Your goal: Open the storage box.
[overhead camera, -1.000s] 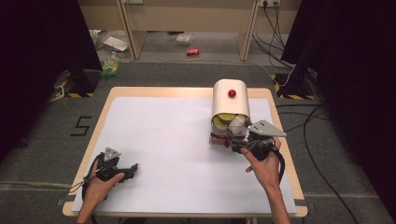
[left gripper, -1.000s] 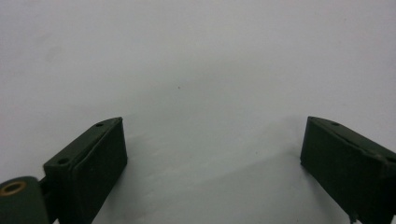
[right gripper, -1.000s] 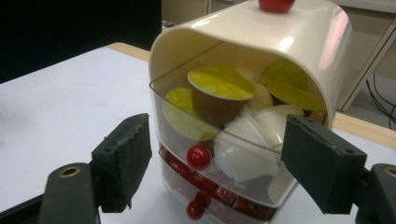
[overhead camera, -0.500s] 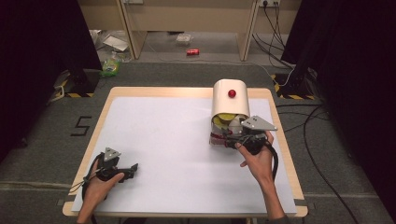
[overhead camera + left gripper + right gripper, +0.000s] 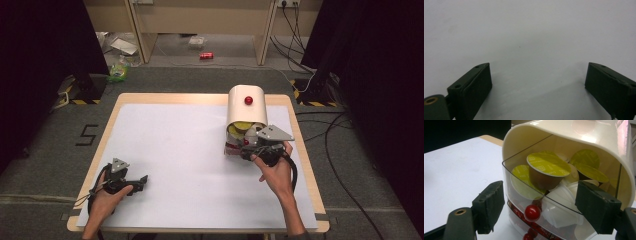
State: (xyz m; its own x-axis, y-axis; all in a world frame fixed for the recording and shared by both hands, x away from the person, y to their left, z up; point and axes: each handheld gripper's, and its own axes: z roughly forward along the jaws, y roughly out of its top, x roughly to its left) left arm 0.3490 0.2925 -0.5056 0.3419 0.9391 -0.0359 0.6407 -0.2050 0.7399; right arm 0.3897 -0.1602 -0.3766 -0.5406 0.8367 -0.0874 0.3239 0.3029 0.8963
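A cream capsule holder point(image 5: 245, 107) with a red knob point(image 5: 248, 100) on top stands at the right of the white table point(image 5: 175, 140). Its clear upper drawer point(image 5: 564, 218) is pulled out and holds several yellow-lidded capsules point(image 5: 548, 165) and white ones point(image 5: 559, 210). A small red knob point(image 5: 532, 212) sits on the drawer front. My right gripper point(image 5: 539, 195) is open just in front of that drawer, one jaw on each side of the knob, not touching it. My left gripper point(image 5: 142, 179) rests open on the table at the near left, nothing between its jaws point(image 5: 537, 82).
A lower drawer point(image 5: 534, 232) with red capsules shows under the clear one. Beyond the table's far edge the floor holds a red can point(image 5: 206, 55) and a green packet point(image 5: 119, 70). Cables point(image 5: 340, 130) trail along the floor at the right.
My right gripper has edged a little left and toward the holder's drawer. The left gripper has stayed where it was.
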